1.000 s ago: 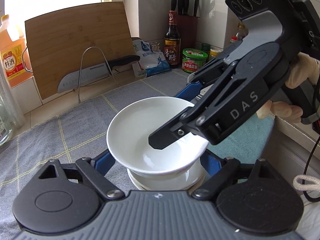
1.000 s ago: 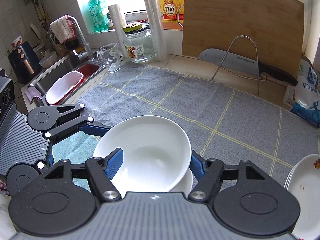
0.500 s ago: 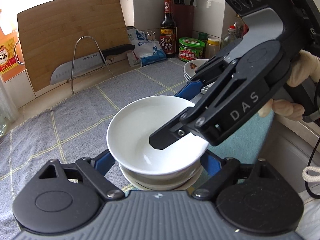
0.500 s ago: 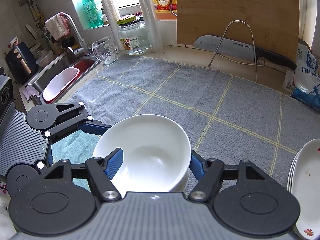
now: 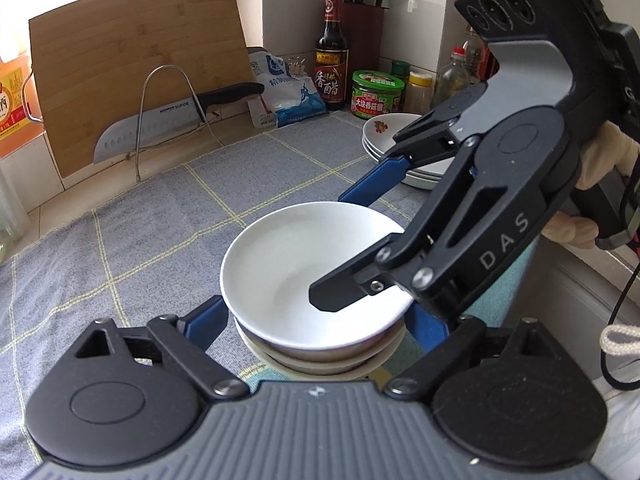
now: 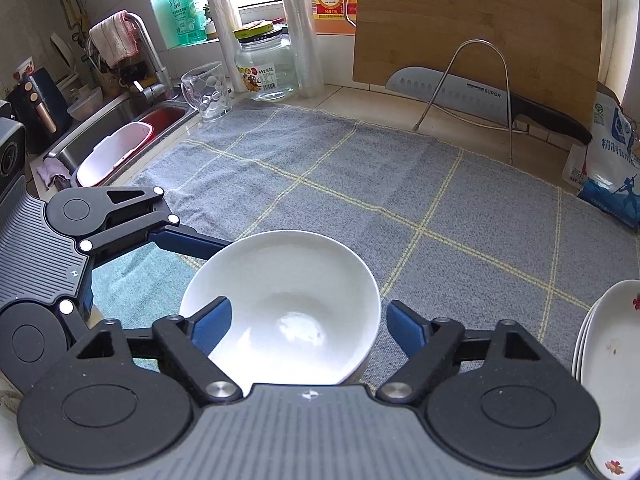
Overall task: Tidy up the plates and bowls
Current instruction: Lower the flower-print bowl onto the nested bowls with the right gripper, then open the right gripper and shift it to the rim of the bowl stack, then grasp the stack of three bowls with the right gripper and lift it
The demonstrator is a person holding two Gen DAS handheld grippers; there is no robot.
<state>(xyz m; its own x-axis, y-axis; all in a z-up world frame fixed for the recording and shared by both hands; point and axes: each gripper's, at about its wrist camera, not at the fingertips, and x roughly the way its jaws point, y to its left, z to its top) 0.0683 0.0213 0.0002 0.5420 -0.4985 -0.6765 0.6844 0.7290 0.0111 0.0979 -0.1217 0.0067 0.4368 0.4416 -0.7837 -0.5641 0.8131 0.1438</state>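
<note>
A white bowl (image 5: 304,272) sits nested on top of other bowls (image 5: 320,364) on the grey cloth. My left gripper (image 5: 316,324) spans the stack with its blue fingers (image 5: 204,324) on both sides, jaws wide. My right gripper (image 6: 308,324) also straddles the top bowl (image 6: 288,304), one finger over the inside, one outside the rim; it shows in the left wrist view (image 5: 372,240). A stack of white flowered plates (image 5: 384,136) stands to the right, also in the right wrist view (image 6: 608,364).
A bamboo cutting board (image 5: 136,80) and a knife (image 5: 176,116) on a wire rack stand at the back. Sauce bottle (image 5: 330,64), green jar (image 5: 376,92) and salt bag (image 5: 288,92) line the wall. Sink (image 6: 120,136), glass cup (image 6: 206,90) and jar (image 6: 266,64) lie left.
The top bowl has come down onto the stack beneath. Both grippers have shifted right, and the plate stack has come into view.
</note>
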